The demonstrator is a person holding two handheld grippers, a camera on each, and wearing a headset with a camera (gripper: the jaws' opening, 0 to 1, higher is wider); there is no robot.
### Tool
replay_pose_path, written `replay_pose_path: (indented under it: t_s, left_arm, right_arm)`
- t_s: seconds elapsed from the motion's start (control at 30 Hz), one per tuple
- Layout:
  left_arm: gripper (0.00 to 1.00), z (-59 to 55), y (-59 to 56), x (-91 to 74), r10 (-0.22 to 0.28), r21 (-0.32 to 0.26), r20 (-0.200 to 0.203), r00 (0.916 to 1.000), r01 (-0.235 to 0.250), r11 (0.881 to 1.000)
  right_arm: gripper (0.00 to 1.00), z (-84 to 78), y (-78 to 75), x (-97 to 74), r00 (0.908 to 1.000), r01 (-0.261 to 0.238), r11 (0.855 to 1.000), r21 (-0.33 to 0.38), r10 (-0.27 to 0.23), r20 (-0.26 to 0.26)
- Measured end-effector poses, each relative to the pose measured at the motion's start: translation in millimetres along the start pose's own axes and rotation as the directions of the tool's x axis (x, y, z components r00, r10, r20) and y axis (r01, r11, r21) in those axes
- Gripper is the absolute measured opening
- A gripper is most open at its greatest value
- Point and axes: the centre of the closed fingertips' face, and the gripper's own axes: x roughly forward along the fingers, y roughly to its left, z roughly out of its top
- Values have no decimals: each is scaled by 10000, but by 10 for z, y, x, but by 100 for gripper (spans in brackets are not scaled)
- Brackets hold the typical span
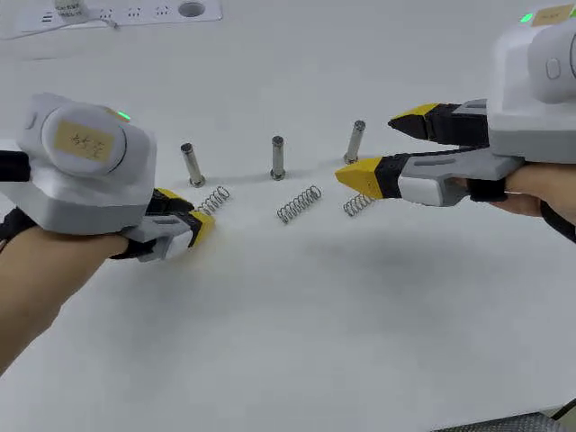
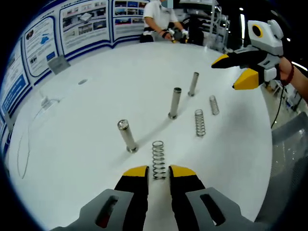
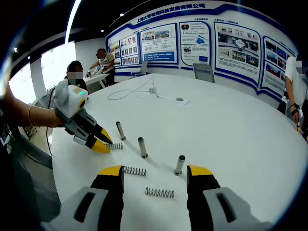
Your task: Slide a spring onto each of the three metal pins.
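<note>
Nearest on the white bench (image 1: 297, 315), at the left, is the left gripper (image 2: 159, 172). Its fingers are only a little apart, and the near end of the left spring (image 1: 214, 199) lies between the yellow tips. In the left gripper view a thin strip of bench shows on each side of the spring, so the fingers seem not to press it. The middle spring (image 1: 300, 204) and the right spring (image 1: 358, 204) lie flat on the bench, apart from each other, and nothing holds them. At the right is the right gripper (image 1: 382, 148). Its fingers are spread wide and hold nothing, and the nearer fingertip is close to the right spring. Just behind the springs three metal pins stand upright in a row: the left pin (image 1: 191, 165), the middle pin (image 1: 278, 157) and the right pin (image 1: 355, 141). All three pins are bare, with no spring on them. At the far edge lies a white power strip (image 1: 117, 13).
</note>
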Motion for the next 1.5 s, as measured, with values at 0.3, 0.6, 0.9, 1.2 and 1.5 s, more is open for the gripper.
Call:
replay_pose_path:
  t_s: [0.3,0.6,0.9,1.2,1.5]
  left_arm:
    - [12,-12,16,13,51,235,-202,9998,-46,9997]
    - [11,-16,20,12,210,433,-381,9991,-194,9989]
    - [10,-5,4,-9,238,-399,187,9995,-230,9989]
    - [10,87,-27,-123,451,-891,1372,9895,-331,9955]
    - [10,226,-94,-313,739,-1182,2652,9613,-436,9920]
  right_arm:
    - [54,-13,-17,3,10000,46,10000,7,-46,-44]
    - [53,-11,-41,38,9999,39,9999,-100,-40,-111]
    - [53,0,22,68,9999,-126,9998,124,128,-96]
    - [52,71,248,98,9980,-611,9930,1012,595,193]
    - [48,286,448,147,9897,-1174,9732,1976,982,1044]
